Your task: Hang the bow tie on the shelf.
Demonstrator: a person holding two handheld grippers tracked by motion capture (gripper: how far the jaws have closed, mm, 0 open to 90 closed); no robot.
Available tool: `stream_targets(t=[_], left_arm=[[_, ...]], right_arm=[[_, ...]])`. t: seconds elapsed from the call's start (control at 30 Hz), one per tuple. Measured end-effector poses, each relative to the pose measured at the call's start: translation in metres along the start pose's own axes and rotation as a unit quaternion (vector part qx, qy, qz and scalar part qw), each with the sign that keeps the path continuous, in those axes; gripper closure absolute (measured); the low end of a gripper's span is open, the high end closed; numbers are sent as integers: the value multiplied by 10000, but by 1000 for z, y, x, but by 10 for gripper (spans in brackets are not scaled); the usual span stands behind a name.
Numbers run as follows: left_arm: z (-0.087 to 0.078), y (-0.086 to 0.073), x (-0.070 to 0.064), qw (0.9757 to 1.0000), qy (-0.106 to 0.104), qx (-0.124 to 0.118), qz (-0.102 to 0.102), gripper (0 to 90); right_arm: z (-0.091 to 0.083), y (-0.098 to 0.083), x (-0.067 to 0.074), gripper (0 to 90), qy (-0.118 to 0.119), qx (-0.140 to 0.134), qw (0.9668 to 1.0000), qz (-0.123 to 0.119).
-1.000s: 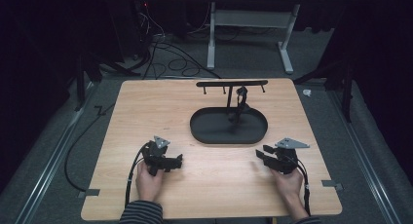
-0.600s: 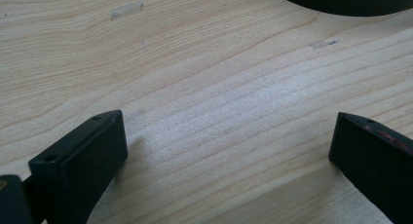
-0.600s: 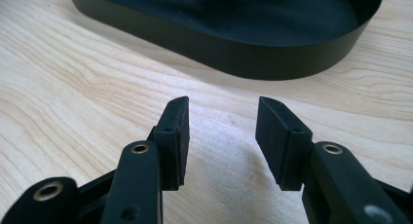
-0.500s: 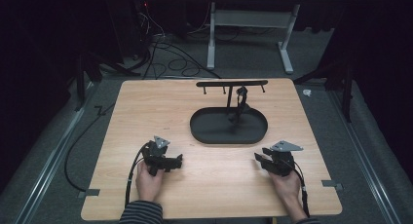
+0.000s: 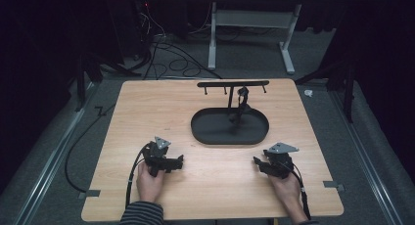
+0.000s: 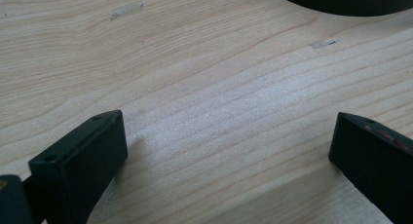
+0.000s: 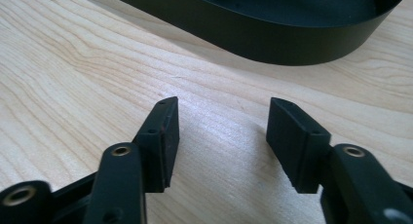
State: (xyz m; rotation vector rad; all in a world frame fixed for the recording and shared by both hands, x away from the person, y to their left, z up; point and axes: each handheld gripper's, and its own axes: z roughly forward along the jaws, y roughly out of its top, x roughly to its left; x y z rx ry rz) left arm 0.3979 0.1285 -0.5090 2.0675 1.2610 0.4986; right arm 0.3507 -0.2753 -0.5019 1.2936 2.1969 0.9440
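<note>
Nothing picked up yet, work looks barely begun. Left gripper (image 5: 177, 161) rests on the tabletop (image 5: 147, 107), jaws wide apart, empty. Black oval tray (image 5: 205, 134) with its hook stand (image 5: 231, 84) sits mid-table beyond both; something dark hangs from the stand, too small to identify. Right gripper (image 5: 258, 162) has just been opening, nothing between the jaws. Right gripper view gives the tray wall (image 7: 253, 34) close up; high view alone gives the stand.

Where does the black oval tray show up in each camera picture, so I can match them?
High view: black oval tray sits centre, beyond both hands.
Left gripper view: its edge curves along the top right.
Right gripper view: its wall spans the top.
Shared landmark: the wooden table.
</note>
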Motion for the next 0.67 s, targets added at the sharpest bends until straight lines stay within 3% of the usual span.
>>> stream_targets(t=[0.3, 0.67], left_arm=[[0, 0, 0, 10000, 1, -3, 3, 10], [-1, 0, -3, 9993, -257, -57, 257, 52]], right_arm=[[0, 0, 2, 431, -36, 15, 10000, 60], [0, -1, 3, 422, -67, 19, 9999, 82]])
